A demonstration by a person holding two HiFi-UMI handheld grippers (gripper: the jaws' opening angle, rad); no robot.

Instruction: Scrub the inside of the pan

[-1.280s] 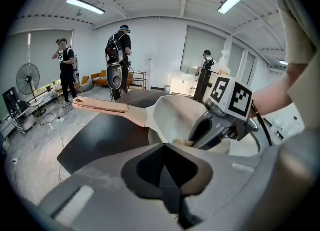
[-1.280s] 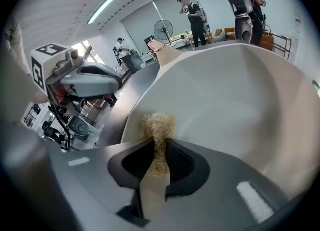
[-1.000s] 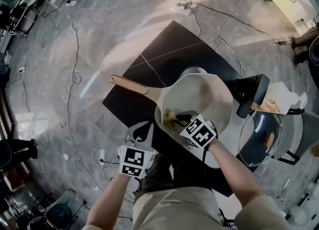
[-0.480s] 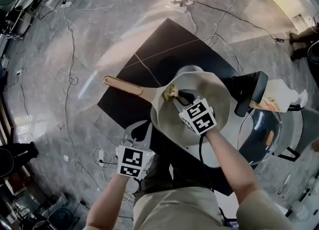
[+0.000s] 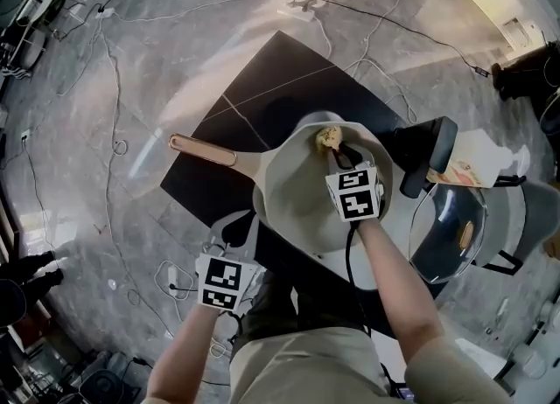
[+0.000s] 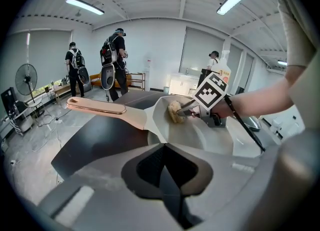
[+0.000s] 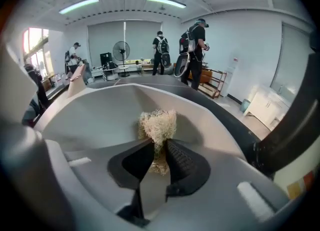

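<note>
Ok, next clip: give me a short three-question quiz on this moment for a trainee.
1. True or false: the left gripper is holding the pan.
2. What is clamped in the right gripper? A) a lid B) a fibrous scrub pad C) nothing
3. Fill in: the scrub pad is at the pan's ___ side from the person.
Key: 1 false, its jaws are shut on nothing; 2 B; 3 far.

Scrubber (image 5: 329,138) in pan (image 5: 293,194), seemingly against its far wall; pan on table (image 5: 271,79), pot (image 5: 457,229) at right.
</note>
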